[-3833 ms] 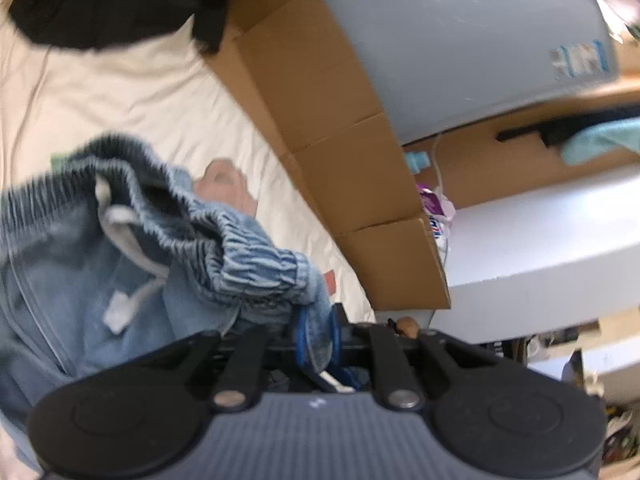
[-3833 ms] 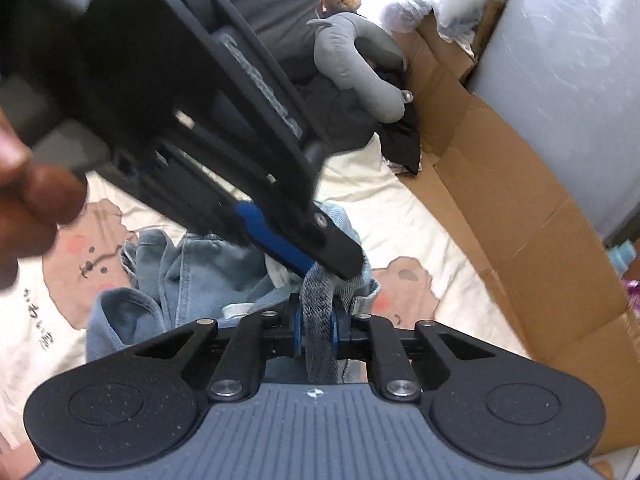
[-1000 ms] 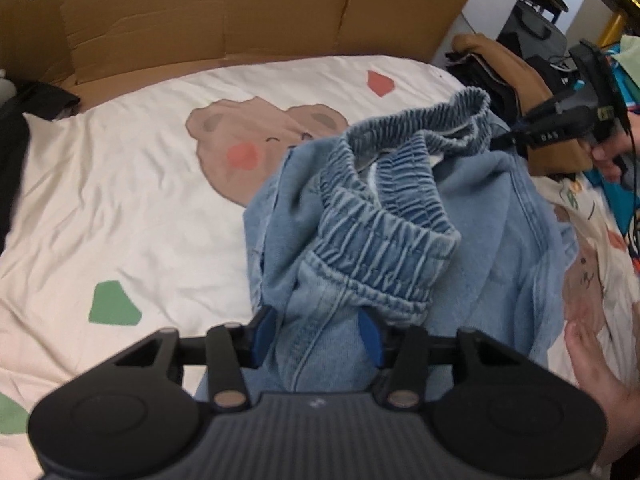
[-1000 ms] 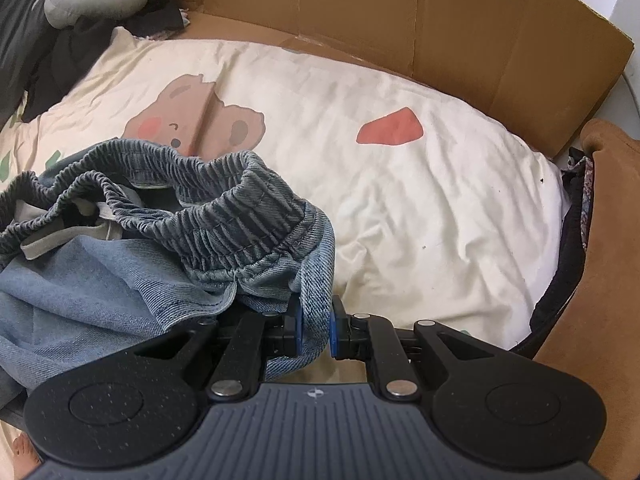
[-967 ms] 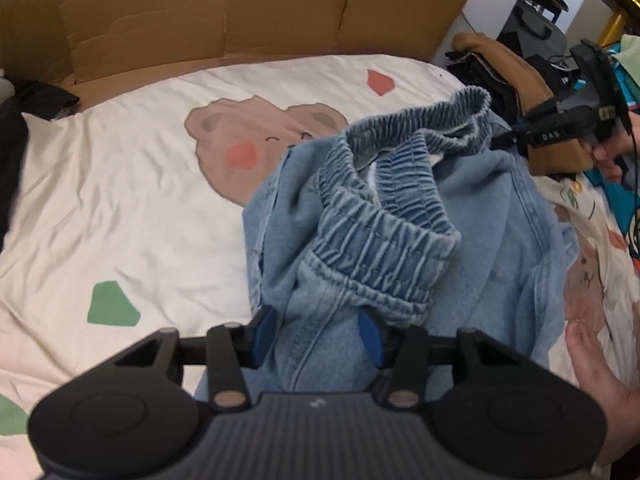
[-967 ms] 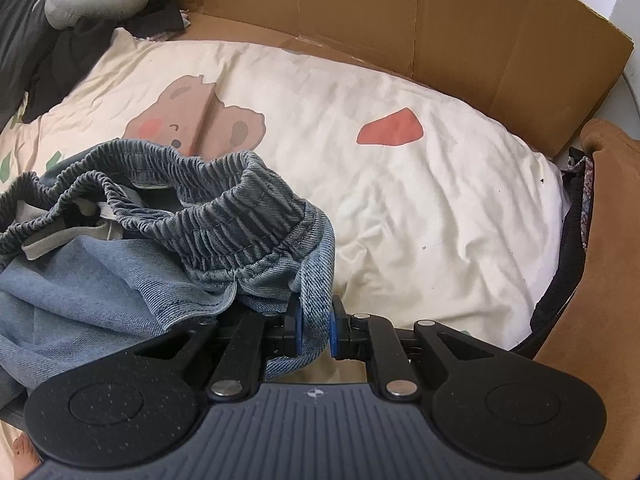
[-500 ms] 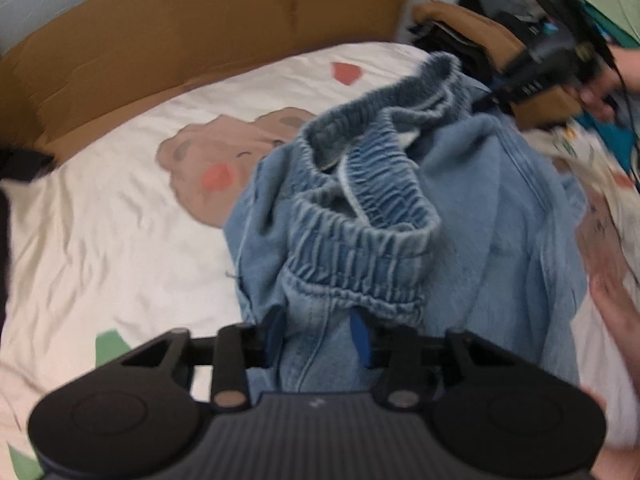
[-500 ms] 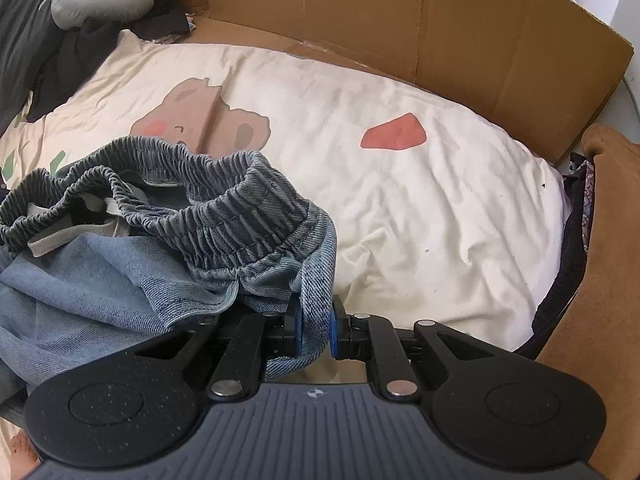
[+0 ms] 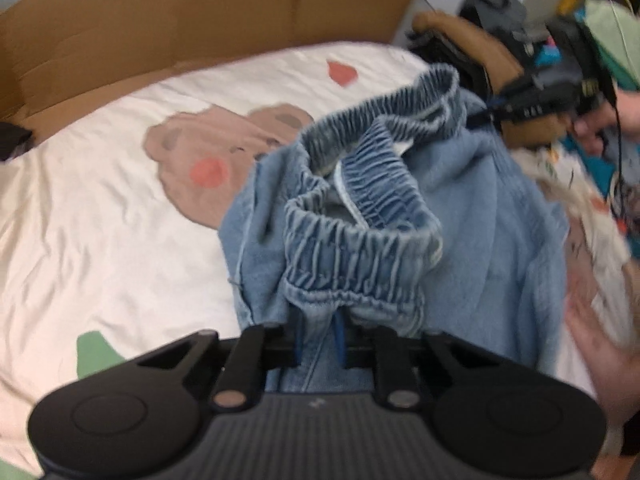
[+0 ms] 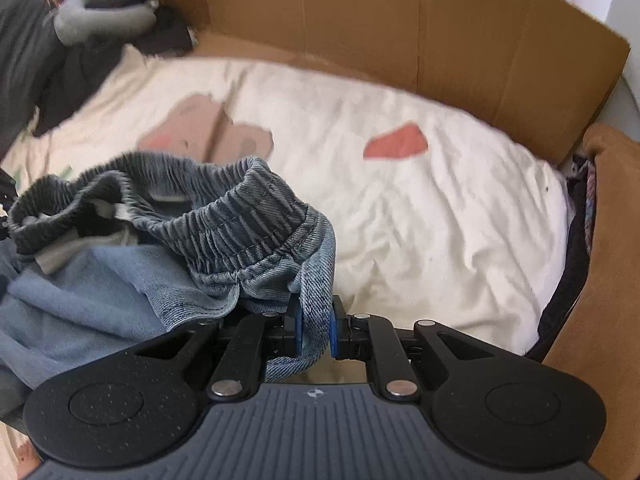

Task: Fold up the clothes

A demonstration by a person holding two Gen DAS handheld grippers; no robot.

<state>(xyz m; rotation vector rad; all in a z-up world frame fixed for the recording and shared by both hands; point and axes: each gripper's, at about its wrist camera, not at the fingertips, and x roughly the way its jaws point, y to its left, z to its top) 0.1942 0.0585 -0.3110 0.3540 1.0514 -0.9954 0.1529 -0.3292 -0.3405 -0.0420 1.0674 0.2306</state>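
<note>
A pair of light-blue denim trousers [image 9: 472, 216] with a gathered elastic waistband [image 9: 360, 256] is held bunched above a cream bed sheet [image 9: 100, 216] printed with a brown bear [image 9: 224, 152], a red patch and a green patch. The waistband is puckered into close vertical ridges, darker blue than the smoother leg cloth, and a pale lining and a strip of white drawstring are seen inside its opening. The left gripper [image 9: 318, 340] is seen with its jaws closing, a fold of denim just under the waistband lying between the blue pads. The right gripper [image 10: 314, 330] is clenched on a twisted fold of denim at the other side of the waistband [image 10: 240, 220], the cloth pinched tight between its pads. In the left wrist view the right gripper [image 9: 486, 114] is seen at the far end of the waistband, with a hand [image 9: 600, 120] behind it. Brown cardboard [image 10: 400, 32] is stood along the far edge of the bed, and a grey plush toy [image 10: 100, 20] is lying at the upper left of the right wrist view. Compared with one second earlier, the gap between the left pads is much narrower and the left wrist view is blurred; the right grip is unchanged.
</note>
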